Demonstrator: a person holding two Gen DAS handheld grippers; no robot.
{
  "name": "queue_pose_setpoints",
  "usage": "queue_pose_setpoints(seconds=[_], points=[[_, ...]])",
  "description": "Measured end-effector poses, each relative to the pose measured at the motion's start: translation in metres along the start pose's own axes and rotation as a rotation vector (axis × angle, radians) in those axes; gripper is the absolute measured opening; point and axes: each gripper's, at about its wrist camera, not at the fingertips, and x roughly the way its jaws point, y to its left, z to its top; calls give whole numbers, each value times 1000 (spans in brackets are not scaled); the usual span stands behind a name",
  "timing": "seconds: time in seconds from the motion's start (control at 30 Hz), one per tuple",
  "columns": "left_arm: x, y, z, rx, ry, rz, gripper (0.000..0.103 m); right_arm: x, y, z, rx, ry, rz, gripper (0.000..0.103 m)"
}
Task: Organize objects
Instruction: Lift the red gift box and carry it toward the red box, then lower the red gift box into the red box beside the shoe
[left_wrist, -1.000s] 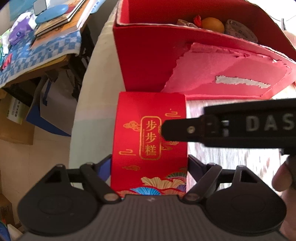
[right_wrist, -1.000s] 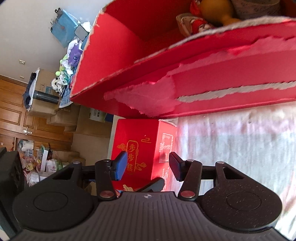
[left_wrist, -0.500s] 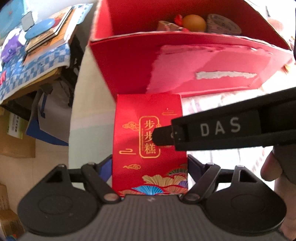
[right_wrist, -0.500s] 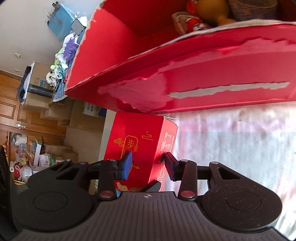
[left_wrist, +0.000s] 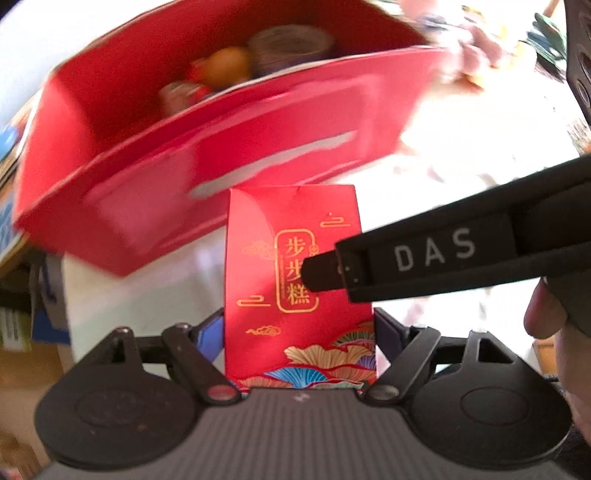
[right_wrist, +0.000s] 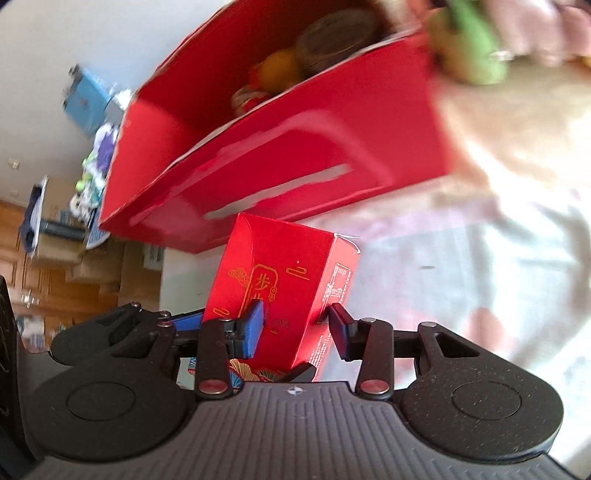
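Note:
A small red box with gold Chinese characters (left_wrist: 295, 280) sits between the fingers of my left gripper (left_wrist: 300, 332), which is shut on its two sides and holds it above the table. My right gripper (right_wrist: 295, 328) grips the same small red box (right_wrist: 291, 273) across its top and bottom faces; one black finger (left_wrist: 325, 271) lies over the gold label. Behind it stands a large open red box (left_wrist: 207, 162), also in the right wrist view (right_wrist: 280, 162), holding an orange fruit (left_wrist: 225, 68), a round tin (left_wrist: 291, 46) and a wrapped item.
The table has a pale patterned cloth (right_wrist: 461, 266). A green object (right_wrist: 469, 48) lies beyond the large box's right end. At the left are a cluttered side table (right_wrist: 96, 162), cardboard boxes (right_wrist: 99, 266) and wooden doors.
Both grippers have lifted the small red box and swung it right; the large red box now sits tilted and farther away. The right gripper's fingers have closed on the small box.

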Motion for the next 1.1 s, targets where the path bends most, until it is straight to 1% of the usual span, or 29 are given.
queue_pose_setpoints(seconds=[0.17, 0.33, 0.5, 0.6, 0.67, 0.8, 0.9, 1.0, 1.1], points=[[-4, -48, 18, 154, -27, -13, 81, -31, -19, -4, 61, -91, -40, 43], [-15, -84, 41, 285, -85, -37, 81, -69, -35, -9, 109, -208, -88, 44], [-33, -112, 56, 376, -157, -63, 81, -107, -49, -13, 143, -320, -117, 44], [-44, -119, 67, 405, -211, -72, 81, -126, -49, -12, 145, -384, -123, 44], [-57, -125, 71, 409, -247, -73, 81, -134, -44, -8, 129, -424, -125, 44], [-76, -118, 86, 382, -315, -69, 81, -141, -23, 6, 58, -499, -129, 44], [-91, -101, 98, 334, -360, -59, 81, -141, -4, 19, -2, -535, -114, 44], [-100, -77, 106, 278, -396, -34, 81, -132, 15, 38, -58, -545, -81, 44], [-107, -52, 111, 212, -416, -1, 81, -118, 34, 55, -112, -531, -43, 44]])
